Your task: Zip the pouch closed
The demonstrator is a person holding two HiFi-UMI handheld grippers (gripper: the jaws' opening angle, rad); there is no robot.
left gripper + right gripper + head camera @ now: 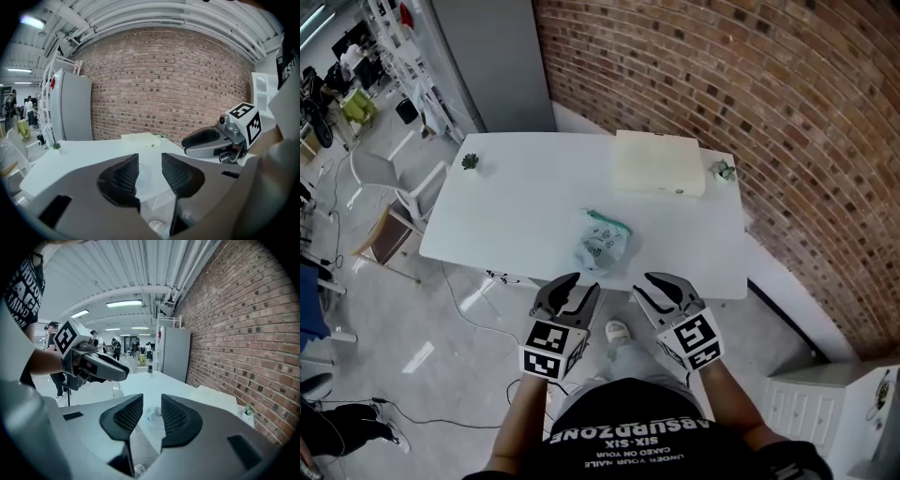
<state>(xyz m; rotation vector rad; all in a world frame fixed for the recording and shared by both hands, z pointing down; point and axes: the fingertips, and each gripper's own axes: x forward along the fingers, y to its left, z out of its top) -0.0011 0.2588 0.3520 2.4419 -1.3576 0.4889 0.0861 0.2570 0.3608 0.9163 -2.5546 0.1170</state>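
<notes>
Left gripper [578, 286] and right gripper [652, 284] hang short of the pouch [603, 242], jaws released, empty; approach step, so next I must grasp it.

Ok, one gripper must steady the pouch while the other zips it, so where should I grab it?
Probably the left end of the teal zipper strip, with the left gripper coming low from the left of the pouch. It lies flat and crumpled on the table, the strip running along its far edge, so that end looks firmest to pinch.
</notes>
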